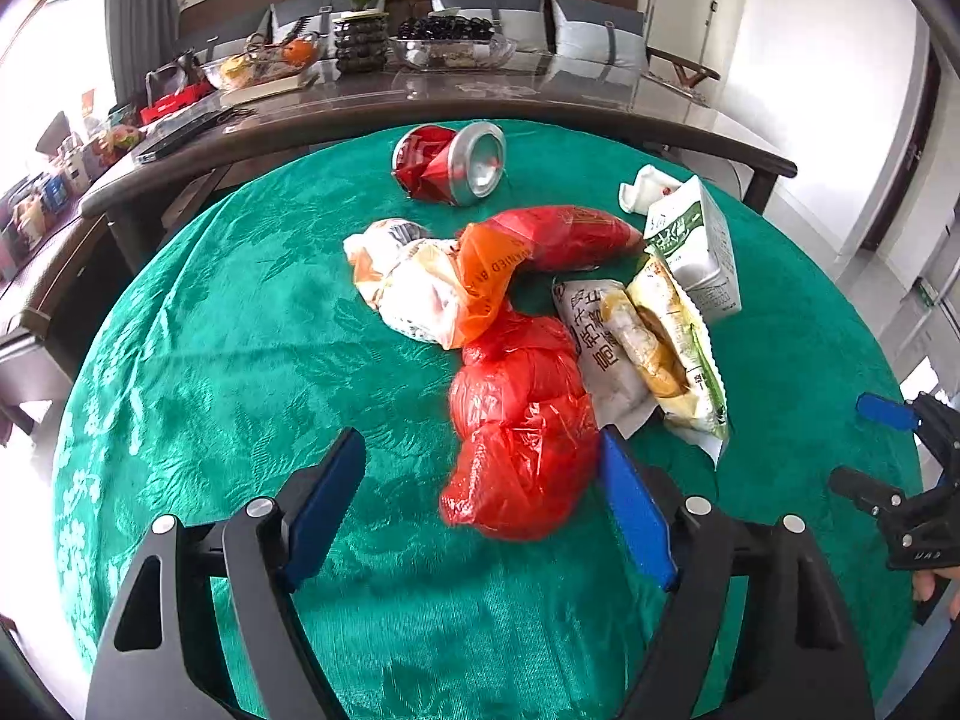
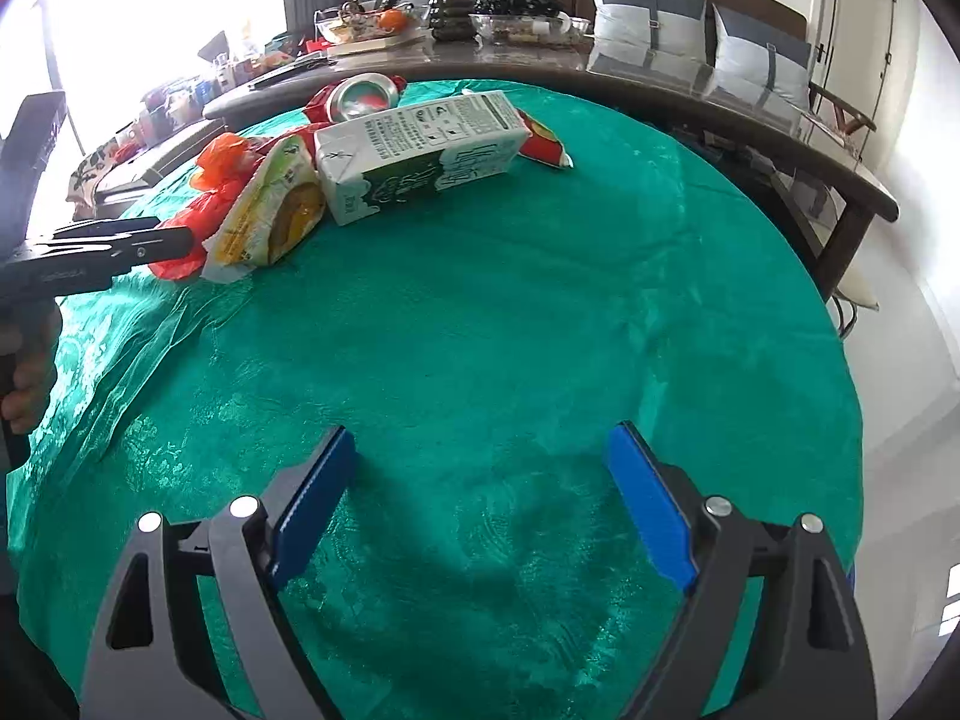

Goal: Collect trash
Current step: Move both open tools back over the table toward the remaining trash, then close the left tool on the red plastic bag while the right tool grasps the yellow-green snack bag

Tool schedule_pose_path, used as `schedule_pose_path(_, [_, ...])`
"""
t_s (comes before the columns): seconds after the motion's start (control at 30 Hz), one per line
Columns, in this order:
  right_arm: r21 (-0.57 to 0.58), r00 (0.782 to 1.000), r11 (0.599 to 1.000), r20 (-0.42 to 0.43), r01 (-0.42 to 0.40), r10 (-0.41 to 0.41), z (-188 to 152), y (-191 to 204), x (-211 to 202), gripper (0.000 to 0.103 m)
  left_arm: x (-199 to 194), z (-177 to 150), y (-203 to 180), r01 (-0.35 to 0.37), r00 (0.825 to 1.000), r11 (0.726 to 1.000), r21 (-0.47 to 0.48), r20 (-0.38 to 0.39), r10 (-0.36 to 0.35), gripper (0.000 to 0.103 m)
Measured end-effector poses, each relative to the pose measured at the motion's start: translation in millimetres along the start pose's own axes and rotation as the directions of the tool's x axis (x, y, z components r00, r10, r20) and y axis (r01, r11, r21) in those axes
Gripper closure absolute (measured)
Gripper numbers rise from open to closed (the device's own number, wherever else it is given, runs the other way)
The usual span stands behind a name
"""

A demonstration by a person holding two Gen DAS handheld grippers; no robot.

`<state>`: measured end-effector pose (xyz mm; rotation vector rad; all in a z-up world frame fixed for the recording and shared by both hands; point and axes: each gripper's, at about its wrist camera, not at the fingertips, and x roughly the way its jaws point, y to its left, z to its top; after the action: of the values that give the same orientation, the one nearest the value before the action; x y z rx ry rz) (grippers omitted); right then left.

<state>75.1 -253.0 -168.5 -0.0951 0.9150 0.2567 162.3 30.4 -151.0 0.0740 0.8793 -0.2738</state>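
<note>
From my left wrist camera the right gripper runs off the frame's right edge, so I can't tell how its jaws stand there, and the red plastic bag looks smeared with blur along its near end. The milk carton is partly covered by the yellow snack wrapper, and the white wrapper tucks under both neighbours, its print only half readable. On my right wrist camera the crushed can peeks out behind the carton, mostly hidden, and the bowls on the far table are too small to make out.
</note>
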Motion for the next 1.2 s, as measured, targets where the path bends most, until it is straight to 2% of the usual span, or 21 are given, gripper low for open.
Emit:
schedule_pose_path(0.17, [-0.001,1.000,1.000,0.000,0.009,-0.009,-1,1,0,0.019,5,4,0,0.013,1.000,1.000,0.007,0.014,-0.013,0.024])
schedule_pose_path(0.27, [0.005,1.000,1.000,0.000,-0.003,0.003,0,0,0,0.019,11,4,3,0.039,0.999,0.999,-0.002,-0.010,-0.039,0.043])
schedule_pose_path(0.33, [0.003,1.000,1.000,0.001,-0.024,0.024,2,1,0,0.019,13,3,3,0.061,0.998,0.998,0.001,-0.027,-0.061,0.064])
schedule_pose_path(0.43, [-0.030,0.997,0.997,-0.025,-0.070,0.069,12,16,7,0.019,10,0,1,0.053,0.998,0.998,0.017,-0.031,-0.052,0.069])
schedule_pose_path(0.53, [-0.038,0.986,0.985,-0.004,-0.166,0.166,35,44,12,0.019,1,-7,4,0.067,0.997,0.998,-0.019,-0.045,-0.067,0.070])
schedule_pose_path(0.63, [-0.046,0.974,0.973,-0.014,-0.226,0.225,61,73,29,0.027,-9,-19,9,0.085,0.994,0.995,-0.060,-0.061,-0.089,0.070])
schedule_pose_path(0.73, [-0.044,0.975,0.974,-0.022,-0.222,0.221,85,95,51,0.038,-16,-26,10,0.087,0.994,0.994,-0.062,-0.063,-0.091,0.070])
schedule_pose_path(0.8, [-0.017,0.979,0.979,-0.030,-0.201,0.200,94,101,64,0.057,-19,-28,10,0.089,0.994,0.994,-0.062,-0.062,-0.093,0.070])
schedule_pose_path(0.83, [-0.003,0.981,0.982,-0.024,-0.191,0.191,96,101,66,0.060,-20,-30,10,0.091,0.994,0.994,-0.064,-0.062,-0.095,0.070])
schedule_pose_path(0.87, [0.010,0.981,0.981,-0.015,-0.194,0.194,97,101,65,0.071,-21,-31,10,0.095,0.993,0.993,-0.067,-0.061,-0.099,0.070])
schedule_pose_path(0.9, [0.011,0.980,0.980,-0.010,-0.198,0.198,95,101,62,0.074,-22,-32,10,0.097,0.993,0.993,-0.069,-0.060,-0.102,0.070])
schedule_pose_path(1.07, [-0.063,0.965,0.963,-0.027,-0.261,0.260,57,93,22,0.076,-23,-33,-1,0.127,0.990,0.990,-0.066,-0.053,-0.131,0.070])
schedule_pose_path(1.2, [-0.042,0.968,0.967,-0.013,-0.251,0.251,22,59,-4,0.076,-29,-29,-19,0.166,0.986,0.984,-0.058,-0.025,-0.167,0.070])
